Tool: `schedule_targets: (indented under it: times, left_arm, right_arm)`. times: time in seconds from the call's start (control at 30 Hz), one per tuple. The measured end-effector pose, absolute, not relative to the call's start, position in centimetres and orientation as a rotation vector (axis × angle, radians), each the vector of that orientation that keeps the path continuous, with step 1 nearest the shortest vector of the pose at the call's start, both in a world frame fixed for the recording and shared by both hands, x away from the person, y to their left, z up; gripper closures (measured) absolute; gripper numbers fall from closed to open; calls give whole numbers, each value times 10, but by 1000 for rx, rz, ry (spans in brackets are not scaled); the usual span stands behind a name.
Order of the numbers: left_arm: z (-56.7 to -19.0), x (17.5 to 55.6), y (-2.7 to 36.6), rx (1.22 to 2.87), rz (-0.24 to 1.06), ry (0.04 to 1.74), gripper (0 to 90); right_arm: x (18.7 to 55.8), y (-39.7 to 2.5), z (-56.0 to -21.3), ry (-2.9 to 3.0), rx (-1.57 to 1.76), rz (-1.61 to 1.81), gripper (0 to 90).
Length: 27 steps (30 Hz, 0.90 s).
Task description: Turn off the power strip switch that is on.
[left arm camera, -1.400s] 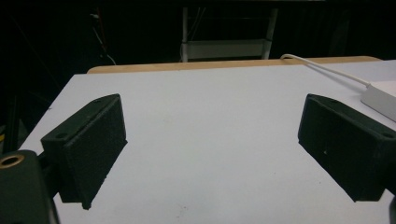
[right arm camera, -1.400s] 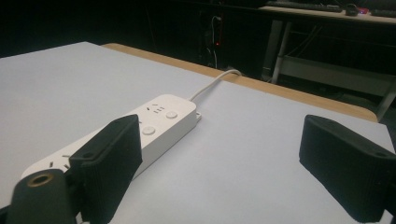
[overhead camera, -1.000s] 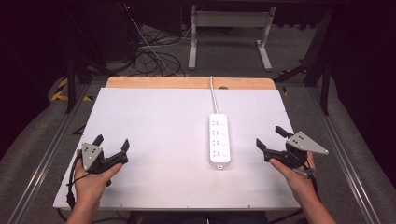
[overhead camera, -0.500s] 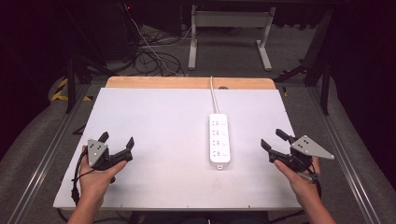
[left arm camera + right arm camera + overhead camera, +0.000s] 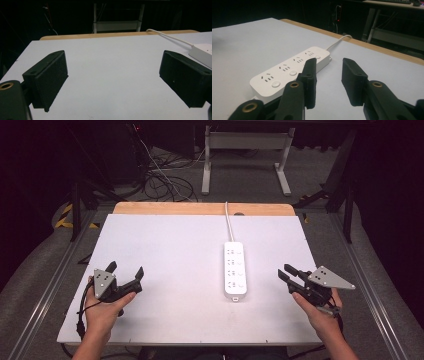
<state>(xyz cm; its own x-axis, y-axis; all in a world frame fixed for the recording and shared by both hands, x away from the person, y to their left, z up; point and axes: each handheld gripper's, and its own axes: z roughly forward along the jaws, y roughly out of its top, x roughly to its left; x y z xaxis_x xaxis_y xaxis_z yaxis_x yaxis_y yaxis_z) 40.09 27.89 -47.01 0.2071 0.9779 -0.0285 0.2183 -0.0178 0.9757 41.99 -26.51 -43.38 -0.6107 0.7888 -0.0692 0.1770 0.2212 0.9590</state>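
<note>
**Power strip: rigid, light, slick — take it across the narrow width**

The power strip [image 5: 235, 268] lies flat on the worktop [image 5: 165, 245], right of centre in the high view, long axis running toward the top of the frame. Its cord [image 5: 229, 222] leaves the far end and goes off the back edge, near the wood strip [image 5: 200, 208] at the top of the worktop.

Handling, as a judgement: hard white plastic shell, so stiff w/ no give under the pads. Prob. light for its length, but glossy & smooth, so expect it to slip if you pinch lightly. Rounded corners and a low flat profile; the long sides are your best flat faces. Grip across the short width near mid-length to keep it from pivoting. The cord is the soft part & will drag or tug at the far end, so lift slow. Avoid pressing the round buttons [image 5: 293, 73] beside the socket groups on the top face.

Worktop surface is matte, pale grey-white, even, no texture to catch on.

Your right tongs [image 5: 285, 274] sit at lower right, jaws parted a modest amount, holding nothing, aimed at the strip's near end. In the right gripper view the strip lies just beyond the left jaw, not touching.

Your left tongs [image 5: 125, 271] are at lower left, jaws spread wide, empty, well apart from the strip.
</note>
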Motion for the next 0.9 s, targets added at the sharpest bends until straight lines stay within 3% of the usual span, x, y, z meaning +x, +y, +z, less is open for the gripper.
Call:
schedule_targets:
  times: [0.4,0.9]
  left_arm:
    - [-470,400,281,1454,937,1225,90]
    - [-472,401,282,1453,946,1240,94]
  right_arm:
    - [414,-266,-422,1983,958,1409,900]
    - [429,-243,-380,2045,988,1315,900]
